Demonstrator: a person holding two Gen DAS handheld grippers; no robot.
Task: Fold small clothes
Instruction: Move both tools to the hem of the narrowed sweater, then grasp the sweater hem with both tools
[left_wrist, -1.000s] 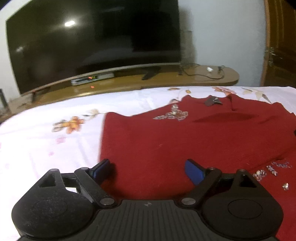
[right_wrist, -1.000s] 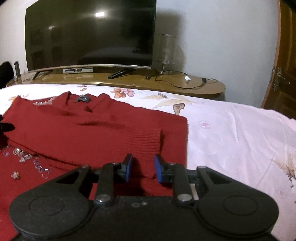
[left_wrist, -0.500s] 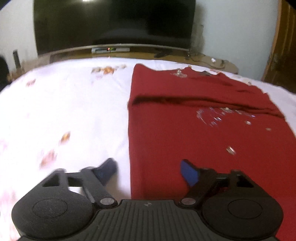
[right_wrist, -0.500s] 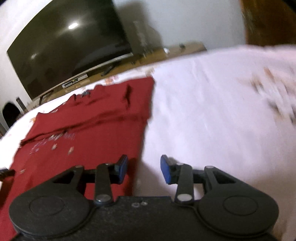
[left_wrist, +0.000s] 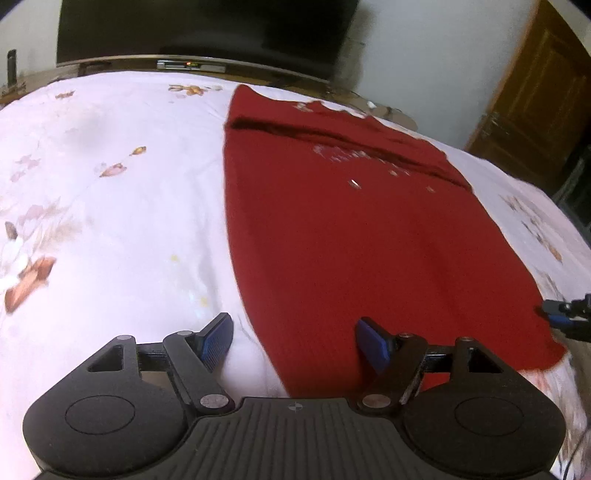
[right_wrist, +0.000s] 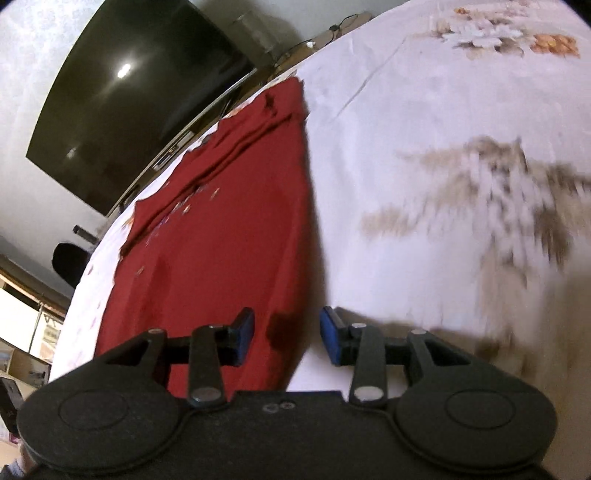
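A red knit sweater (left_wrist: 343, 229) with small sequins lies flat on the white floral bedsheet (left_wrist: 110, 206), sleeves folded across its far part. My left gripper (left_wrist: 295, 341) is open, straddling the sweater's near left edge at the hem. My right gripper (right_wrist: 287, 339) is open, straddling the sweater's (right_wrist: 221, 240) near right edge. The right gripper's fingertips (left_wrist: 557, 314) also show at the right edge of the left wrist view, by the hem corner.
A large dark TV (right_wrist: 129, 96) stands on a wooden shelf beyond the bed. A wooden door (left_wrist: 535, 92) is at the right. The bedsheet (right_wrist: 443, 166) spreads wide on both sides of the sweater.
Both grippers pulled back from the folded sleeves at the far part of the sweater to its near hem. The right gripper opened wider and tilted.
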